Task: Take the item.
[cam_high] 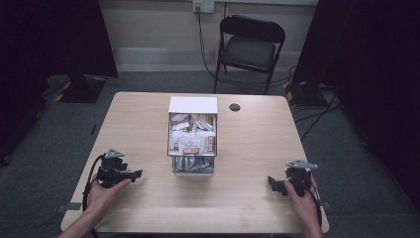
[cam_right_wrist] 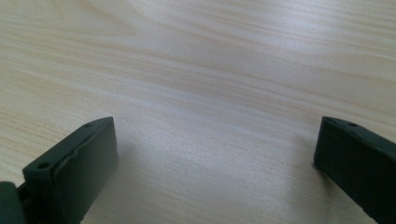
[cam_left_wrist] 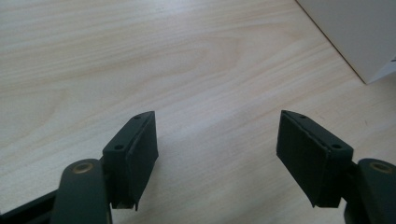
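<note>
A white box (cam_high: 192,105) with a wire-fronted bin of several sachets (cam_high: 192,139) stands at the middle of the pale wooden table (cam_high: 247,148). My left gripper (cam_high: 134,174) rests in a hand near the table's front left, pointing right toward the box, jaws apart. In the left gripper view the gripper (cam_left_wrist: 217,144) is open over bare wood, with a corner of the white box (cam_left_wrist: 355,32) at the upper right. My right gripper (cam_high: 271,182) sits at the front right, pointing left. In the right gripper view it (cam_right_wrist: 215,149) stands wide open over bare wood.
A small black round disc (cam_high: 235,107) lies on the table behind the box. A black folding chair (cam_high: 250,47) stands beyond the far edge, with cables on the floor. Dark curtains flank both sides.
</note>
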Available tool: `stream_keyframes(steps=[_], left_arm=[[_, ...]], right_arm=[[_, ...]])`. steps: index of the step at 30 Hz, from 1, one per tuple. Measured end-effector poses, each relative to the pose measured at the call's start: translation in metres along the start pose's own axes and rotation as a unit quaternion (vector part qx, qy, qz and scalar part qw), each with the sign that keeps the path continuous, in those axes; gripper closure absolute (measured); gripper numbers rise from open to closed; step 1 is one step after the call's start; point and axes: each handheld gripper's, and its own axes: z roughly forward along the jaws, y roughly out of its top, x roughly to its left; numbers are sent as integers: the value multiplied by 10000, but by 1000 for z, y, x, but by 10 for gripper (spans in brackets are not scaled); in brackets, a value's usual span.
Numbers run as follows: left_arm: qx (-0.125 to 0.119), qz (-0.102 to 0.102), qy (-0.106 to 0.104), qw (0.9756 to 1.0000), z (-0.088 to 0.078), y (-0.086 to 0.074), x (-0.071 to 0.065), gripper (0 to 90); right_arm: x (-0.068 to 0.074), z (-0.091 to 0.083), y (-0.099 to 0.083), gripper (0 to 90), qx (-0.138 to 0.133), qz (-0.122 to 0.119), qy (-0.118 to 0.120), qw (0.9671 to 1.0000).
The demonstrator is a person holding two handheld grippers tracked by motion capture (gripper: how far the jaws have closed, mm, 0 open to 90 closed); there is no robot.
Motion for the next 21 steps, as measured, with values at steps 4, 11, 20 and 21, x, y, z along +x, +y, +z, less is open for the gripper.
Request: stream_keyframes(steps=[4, 11, 20, 21], left_arm=[[-92, -25, -253, 9996, -10, 4, 2, 313], [-398, 132, -412, 9983, -27, 5, -1, 361], [-702, 337, -530, 9955, -39, 11, -10, 356], [-766, 359, -649, 9943, -42, 13, -12, 361]], right_arm=[[0, 0, 0, 0, -4, -6, -2, 10000], [0, 0, 0, 0, -13, -16, 8, 10000], [0, 1, 0, 0, -15, -13, 10, 10000], [0, 1, 0, 0, -15, -14, 11, 10000]])
